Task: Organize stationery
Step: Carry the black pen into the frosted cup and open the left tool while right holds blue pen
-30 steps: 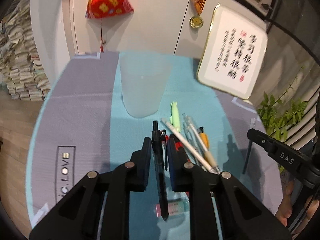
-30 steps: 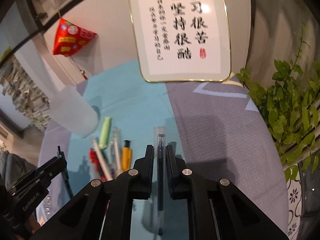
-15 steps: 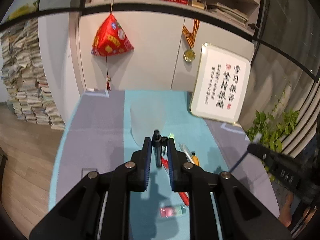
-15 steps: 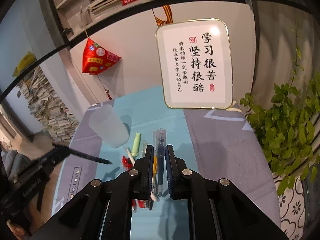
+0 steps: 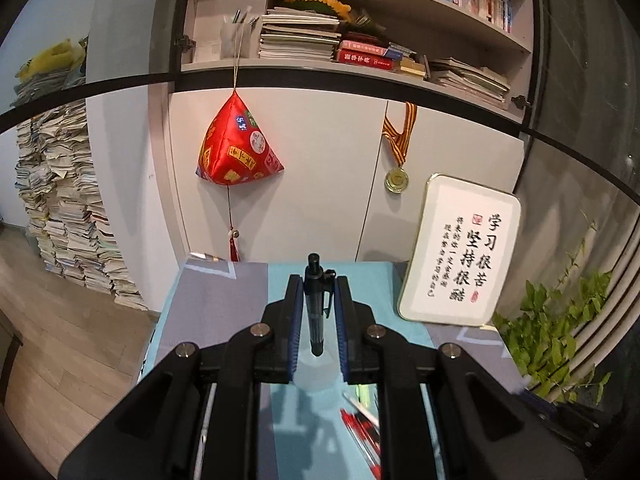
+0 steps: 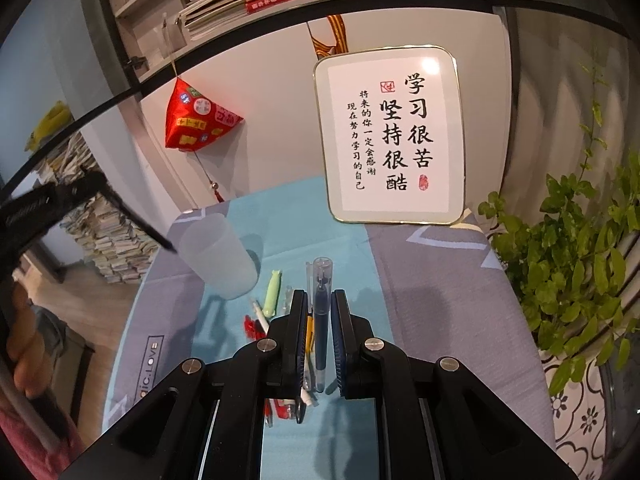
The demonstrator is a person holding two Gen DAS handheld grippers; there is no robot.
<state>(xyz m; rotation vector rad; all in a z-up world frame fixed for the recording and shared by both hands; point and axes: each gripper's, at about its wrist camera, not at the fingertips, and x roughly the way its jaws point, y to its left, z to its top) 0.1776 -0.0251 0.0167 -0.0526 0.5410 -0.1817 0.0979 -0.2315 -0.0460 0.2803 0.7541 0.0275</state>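
We hold one pen in each claw. The left claw (image 5: pixel 316 312) is closed on a black pen (image 5: pixel 316 304), gripped near its clip end and raised well above the bench (image 5: pixel 224 300). In the right view that pen slopes down to the right, and its tip (image 6: pixel 170 247) sits just beside the left rim of the cup (image 6: pixel 218 254). In the left view the frosted cup appears directly below the pen's lower end — we judge the cup mouth lies under and slightly ahead of the tip.

The right claw (image 6: pixel 320 320) is closed on a blue pen (image 6: pixel 321 312) with a clear cap, its long axis running along the fingers and pointing away from us. It hangs over the loose pens (image 6: pixel 272 300) on the blue mat, to the right of the cup.

The left claw is nearer the cup, so we expect it to insert first. The pen's long axis must come closer to upright and clear the near rim. Open room exists left of the cup; the framed plaque (image 6: pixel 394 136) stands behind and to the right, well apart.
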